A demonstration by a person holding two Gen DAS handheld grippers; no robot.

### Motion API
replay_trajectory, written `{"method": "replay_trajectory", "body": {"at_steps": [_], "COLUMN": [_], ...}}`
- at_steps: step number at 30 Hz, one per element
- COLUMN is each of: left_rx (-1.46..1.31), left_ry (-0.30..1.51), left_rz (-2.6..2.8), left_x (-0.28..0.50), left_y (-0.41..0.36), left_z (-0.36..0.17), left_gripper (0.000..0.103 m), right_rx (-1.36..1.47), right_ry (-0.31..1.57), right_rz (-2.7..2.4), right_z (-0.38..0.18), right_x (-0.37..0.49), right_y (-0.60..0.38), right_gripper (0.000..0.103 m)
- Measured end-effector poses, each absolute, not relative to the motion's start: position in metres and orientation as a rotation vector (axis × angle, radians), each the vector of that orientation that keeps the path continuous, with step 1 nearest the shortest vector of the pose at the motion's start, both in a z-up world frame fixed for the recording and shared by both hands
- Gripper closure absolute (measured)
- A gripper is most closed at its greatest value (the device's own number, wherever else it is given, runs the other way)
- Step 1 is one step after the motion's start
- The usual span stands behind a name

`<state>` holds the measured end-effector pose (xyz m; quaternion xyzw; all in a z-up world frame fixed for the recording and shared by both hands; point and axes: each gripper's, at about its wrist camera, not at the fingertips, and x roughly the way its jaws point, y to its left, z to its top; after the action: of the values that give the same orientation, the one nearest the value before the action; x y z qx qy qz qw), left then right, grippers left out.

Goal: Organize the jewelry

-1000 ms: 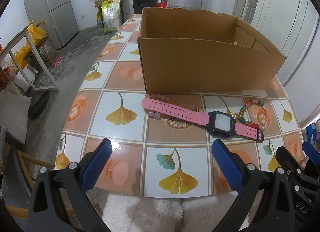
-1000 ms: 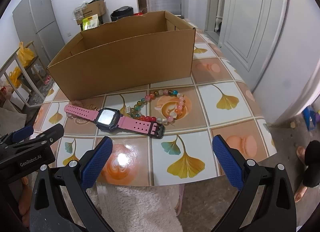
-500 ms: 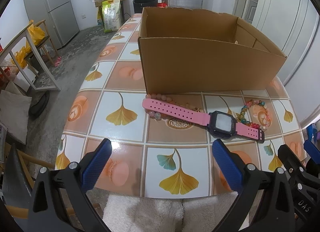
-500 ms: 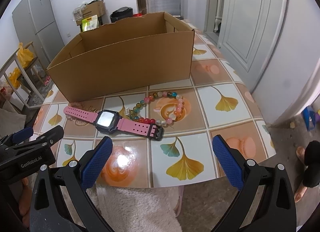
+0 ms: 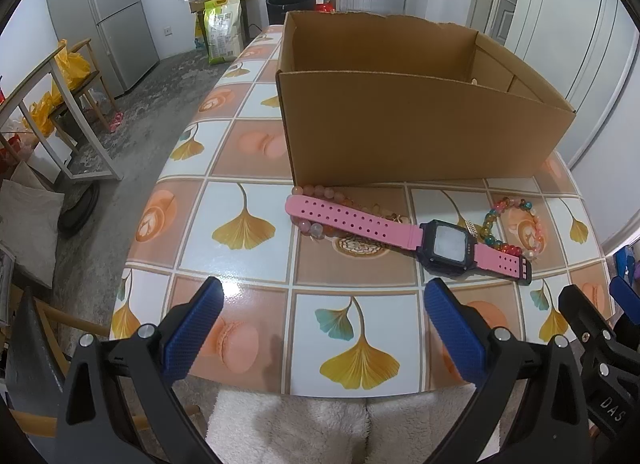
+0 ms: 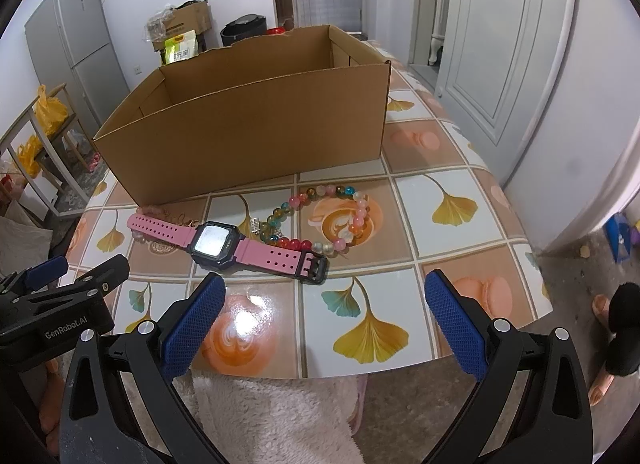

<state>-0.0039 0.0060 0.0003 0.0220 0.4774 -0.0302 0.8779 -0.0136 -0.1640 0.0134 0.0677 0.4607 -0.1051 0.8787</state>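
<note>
Both of my claws have eased slightly closer to the table (image 5: 256, 168) edge; nothing on it has shifted. My left claw (image 5: 320, 328) and right claw (image 6: 325, 316) gape wide, empty. One pink watch (image 6: 224, 242) lies across two bead bracelets, pale (image 5: 316, 226) and multicoloured (image 6: 340, 220), before one cardboard box (image 6: 248, 136).
</note>
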Motion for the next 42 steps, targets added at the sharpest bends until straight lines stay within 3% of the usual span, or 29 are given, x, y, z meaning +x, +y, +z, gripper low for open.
{"method": "replay_trajectory", "body": {"at_steps": [42], "left_rx": [0.055], "left_ry": [0.996], "left_rz": [-0.036], "left_x": [-0.0006], "left_y": [0.0146], "left_z": [0.0000], "left_gripper": [0.004], "right_rx": [0.127], "right_ry": [0.939], "right_rz": [-0.213], "right_z": [0.0168], "right_x": [-0.0109], "right_y": [-0.1654], "right_gripper": [0.008]}}
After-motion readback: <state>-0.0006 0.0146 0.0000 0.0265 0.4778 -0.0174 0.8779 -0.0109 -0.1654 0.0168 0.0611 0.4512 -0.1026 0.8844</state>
